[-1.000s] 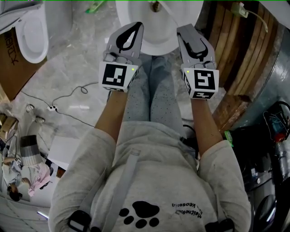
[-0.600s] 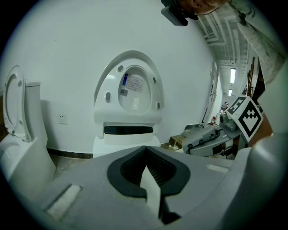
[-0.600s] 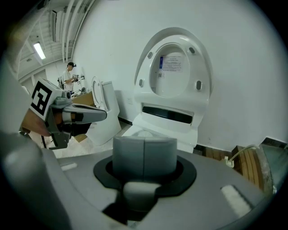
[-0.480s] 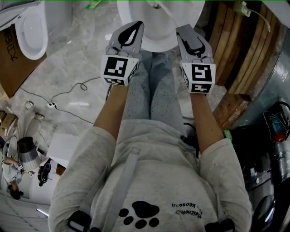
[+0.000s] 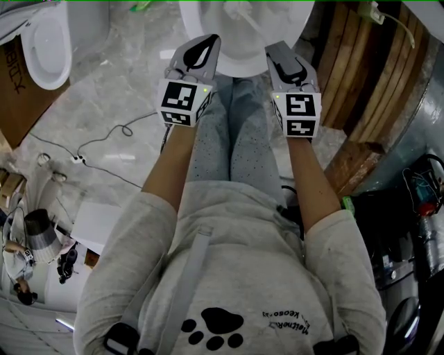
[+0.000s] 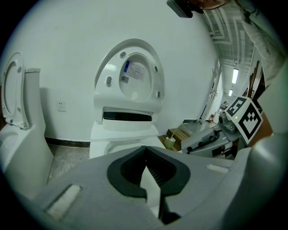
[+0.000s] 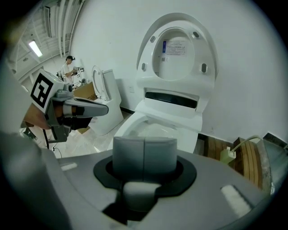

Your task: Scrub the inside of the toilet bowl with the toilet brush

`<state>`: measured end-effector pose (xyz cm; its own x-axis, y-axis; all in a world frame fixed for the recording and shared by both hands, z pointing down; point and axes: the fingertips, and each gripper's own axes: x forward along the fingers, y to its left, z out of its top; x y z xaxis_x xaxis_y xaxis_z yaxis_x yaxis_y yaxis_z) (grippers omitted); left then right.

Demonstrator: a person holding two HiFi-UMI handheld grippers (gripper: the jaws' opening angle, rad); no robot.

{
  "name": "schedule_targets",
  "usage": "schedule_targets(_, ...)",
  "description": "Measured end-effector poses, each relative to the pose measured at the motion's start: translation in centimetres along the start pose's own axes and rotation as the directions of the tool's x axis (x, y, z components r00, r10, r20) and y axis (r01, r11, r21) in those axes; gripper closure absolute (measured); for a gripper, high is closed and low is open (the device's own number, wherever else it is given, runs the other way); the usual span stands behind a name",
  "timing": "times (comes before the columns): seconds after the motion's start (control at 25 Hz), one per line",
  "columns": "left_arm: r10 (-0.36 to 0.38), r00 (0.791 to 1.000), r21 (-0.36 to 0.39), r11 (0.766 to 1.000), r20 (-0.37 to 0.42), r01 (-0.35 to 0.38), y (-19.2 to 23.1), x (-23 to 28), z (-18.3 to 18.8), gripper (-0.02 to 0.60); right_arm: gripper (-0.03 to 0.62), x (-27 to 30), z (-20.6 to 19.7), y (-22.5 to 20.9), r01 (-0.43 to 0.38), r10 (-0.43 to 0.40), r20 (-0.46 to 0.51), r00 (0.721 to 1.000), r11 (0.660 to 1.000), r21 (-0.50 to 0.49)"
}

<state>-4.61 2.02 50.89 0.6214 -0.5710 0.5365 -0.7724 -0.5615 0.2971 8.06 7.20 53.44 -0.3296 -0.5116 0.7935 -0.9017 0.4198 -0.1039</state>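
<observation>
Left tongs [image 6: 145, 150]: tips touching, nothing between them. Right tongs [image 7: 144, 150]: pressed flat together, also empty. The 2 tongs sit side by side, apart, both aimed at the toilet [image 7: 168, 105] straight ahead.

Count:
- 2 toilets. The one ahead has its lid [image 7: 177, 49] and seat up and its bowl [image 7: 135, 123] open. The bowl is just past both tongs' tips, not touched. The second toilet [image 6: 20, 134] stands well off to the left, lid also up.
- 1 white stick [image 5: 244, 14] lies inside the near bowl at the top edge of the head view. It could be the brush handle, but it is too small to confirm. Neither tong touches it.
- 1 stack of wooden planks [image 5: 354, 76] on the floor right of the bowl, with a small pale green object [image 7: 227, 155] and its cord on top.
- 1 thin cable [image 5: 104, 145] loops across the marble floor [image 5: 125, 90] on the left.
- 1 cardboard box [image 5: 17, 90] beside the second toilet.
- 1 other person [image 7: 68, 67] stands far back in the right gripper view.
</observation>
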Motion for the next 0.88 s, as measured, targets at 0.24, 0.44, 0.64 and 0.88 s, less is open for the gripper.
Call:
schedule_targets(0.24, -0.004, 0.999, -0.004, 1.000, -0.037, 0.003, 0.2, -0.1, -1.7, 0.586, 0.445, 0.9, -1.6, 0.5, -0.005, 0.005, -0.049, 0.999, 1.000, 0.001)
schedule_targets(0.44, -0.003, 0.997, -0.007, 1.000, -0.075, 0.002, 0.5, -0.2, -3.3, 0.586, 0.445, 1.4, -3.6, 0.9, -0.013, 0.014, -0.107, 0.994, 1.000, 0.011)
schedule_targets(0.64, -0.025, 0.994, -0.007, 1.000, -0.103, 0.025, 0.1, -0.1, -4.3, 0.586, 0.445, 1.8, -5.5, 0.7, 0.002, 0.002, -0.164, 0.986, 1.000, 0.024)
schedule_targets(0.88, -0.049, 0.989, 0.006, 0.999, -0.141, 0.050, -0.1, 0.1, -5.7, 0.586, 0.445, 2.4, -6.5, 1.0, 0.006, -0.002, -0.199, 0.980, 1.000, 0.021)
